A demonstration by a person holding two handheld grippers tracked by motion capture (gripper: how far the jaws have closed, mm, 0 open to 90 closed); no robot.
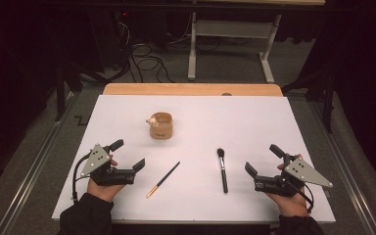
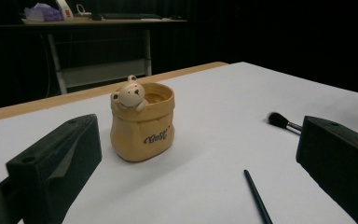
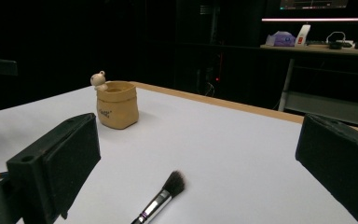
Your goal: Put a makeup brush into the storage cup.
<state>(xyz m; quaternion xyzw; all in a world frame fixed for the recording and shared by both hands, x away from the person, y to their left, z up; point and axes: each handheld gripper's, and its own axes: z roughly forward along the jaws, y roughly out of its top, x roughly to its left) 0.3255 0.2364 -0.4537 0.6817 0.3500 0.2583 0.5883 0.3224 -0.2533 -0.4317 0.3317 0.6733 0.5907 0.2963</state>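
On the white table (image 1: 254,122) a tan sack-shaped pot (image 1: 161,126) with a small bear on its rim stands far and a little left. Nearer lie two brushes, apart from each other — a thin dark brush (image 1: 163,179) left, a fluffy make-up brush (image 1: 222,169) right. The left gripper (image 1: 129,157) and the right gripper (image 1: 262,159) rest at the near corners — jaws spread wide, nothing between them.

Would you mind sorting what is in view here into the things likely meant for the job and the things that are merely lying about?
Probably for the job, as they lie on the white sheet between the open grippers:
- bear pot
- thin brush
- makeup brush
- left gripper
- right gripper

Just lying about:
- cables on the floor
- far desk
- tissue box
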